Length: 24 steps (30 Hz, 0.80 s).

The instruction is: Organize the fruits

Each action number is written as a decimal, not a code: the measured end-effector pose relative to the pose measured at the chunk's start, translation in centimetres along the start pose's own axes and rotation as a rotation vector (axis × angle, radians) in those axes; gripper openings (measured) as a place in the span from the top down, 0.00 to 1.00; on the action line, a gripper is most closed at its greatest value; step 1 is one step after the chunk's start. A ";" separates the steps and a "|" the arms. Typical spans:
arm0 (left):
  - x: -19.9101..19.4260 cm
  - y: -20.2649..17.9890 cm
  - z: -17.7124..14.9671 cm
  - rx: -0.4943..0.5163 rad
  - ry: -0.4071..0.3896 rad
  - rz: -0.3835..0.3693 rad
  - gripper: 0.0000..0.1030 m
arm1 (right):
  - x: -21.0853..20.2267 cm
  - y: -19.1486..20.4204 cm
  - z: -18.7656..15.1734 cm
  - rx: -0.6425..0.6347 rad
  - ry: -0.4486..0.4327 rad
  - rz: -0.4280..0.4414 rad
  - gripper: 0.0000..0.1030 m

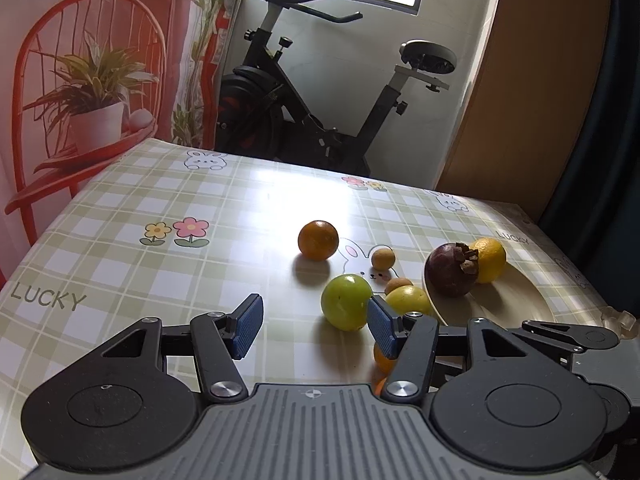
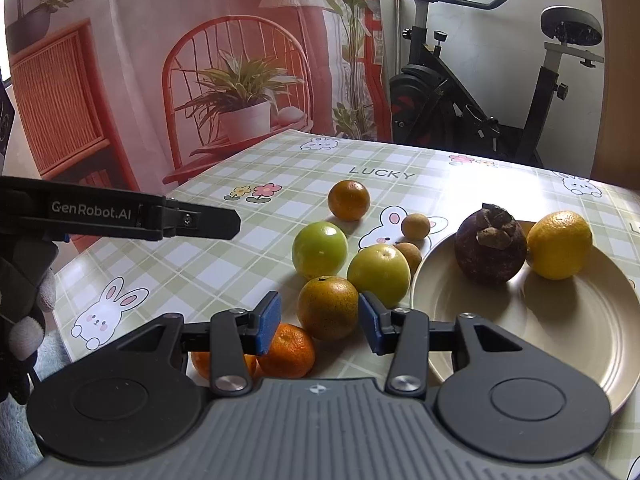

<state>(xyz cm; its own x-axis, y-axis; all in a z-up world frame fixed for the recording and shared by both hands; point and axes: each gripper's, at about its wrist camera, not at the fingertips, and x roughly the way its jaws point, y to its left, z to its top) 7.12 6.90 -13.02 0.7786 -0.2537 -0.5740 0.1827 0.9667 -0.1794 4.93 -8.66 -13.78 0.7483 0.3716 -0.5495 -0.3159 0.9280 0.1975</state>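
Observation:
A beige plate [image 2: 560, 320] holds a dark mangosteen [image 2: 490, 246] and a yellow citrus [image 2: 560, 245]. Left of it on the checked cloth lie a green apple [image 2: 319, 249], a yellow-green fruit [image 2: 378, 270], a speckled orange [image 2: 328, 307], a far orange [image 2: 349, 200], two small brown longans [image 2: 415, 226] and mandarins [image 2: 290, 350]. My right gripper [image 2: 319, 323] is open, its pads on either side of the speckled orange. My left gripper [image 1: 315, 326] is open above bare cloth; its right pad [image 1: 382, 330] sits next to the green apple [image 1: 346, 301]. The plate [image 1: 500, 300] lies to its right.
The left gripper's arm [image 2: 160, 220] reaches in from the left in the right wrist view, with a gloved hand [image 2: 28, 320] below it. An exercise bike [image 1: 320, 92] stands past the table's far edge. A printed backdrop [image 1: 92, 80] hangs at the left.

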 end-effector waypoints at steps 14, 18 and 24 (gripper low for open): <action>2.7 0.1 0.7 -0.057 0.127 -0.032 0.41 | 1.9 -0.7 0.1 0.019 0.043 0.000 0.55; 3.6 -1.0 0.9 -0.024 0.154 -0.094 0.42 | 2.5 -0.4 0.2 0.001 0.055 -0.013 0.56; 5.8 -1.9 0.3 -0.034 0.236 -0.186 0.43 | 2.4 -0.3 0.1 -0.001 0.049 0.011 0.57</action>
<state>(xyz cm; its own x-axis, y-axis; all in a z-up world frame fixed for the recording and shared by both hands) 11.44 3.56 -15.75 0.5719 -0.4314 -0.6977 0.2861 0.9020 -0.3232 6.94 -8.07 -15.08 0.7154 0.3799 -0.5864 -0.3244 0.9239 0.2028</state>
